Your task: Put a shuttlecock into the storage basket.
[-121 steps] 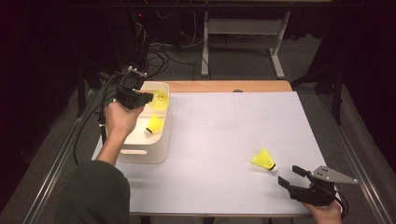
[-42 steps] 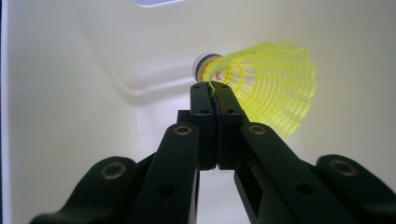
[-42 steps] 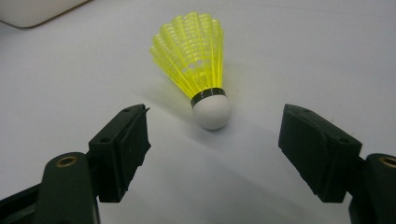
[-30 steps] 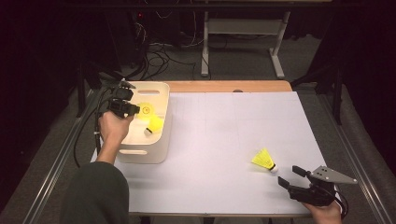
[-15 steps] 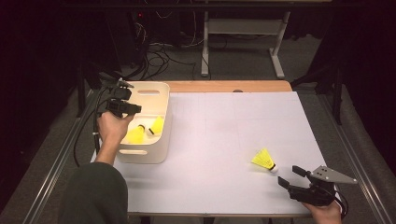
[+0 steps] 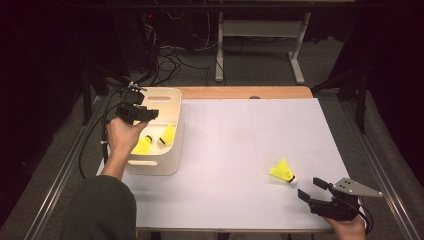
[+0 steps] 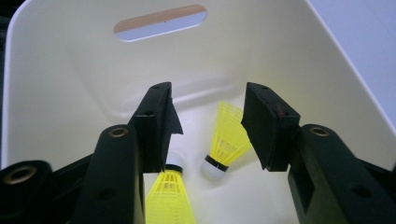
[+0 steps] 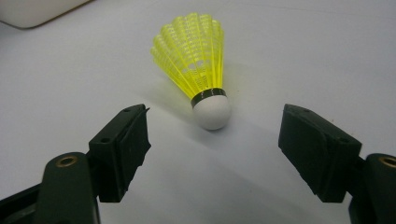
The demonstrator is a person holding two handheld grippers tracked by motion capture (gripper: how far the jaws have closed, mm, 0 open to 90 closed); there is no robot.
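Lying near the worktop's front right corner, the shuttlecock (image 8: 200, 70) points its cork at the right gripper (image 8: 212, 151), fingers wide and empty, while the left gripper (image 7: 208, 126), fingers just opened and empty, hangs over the bin (image 6: 172, 150).

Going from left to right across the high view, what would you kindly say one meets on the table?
Left hand-held gripper → white bin → loose yellow shuttlecock → right hand-held gripper.

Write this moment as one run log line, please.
left gripper: just opening, empty, over bin | two shuttlecocks inside | right gripper: open near shuttlecock on table
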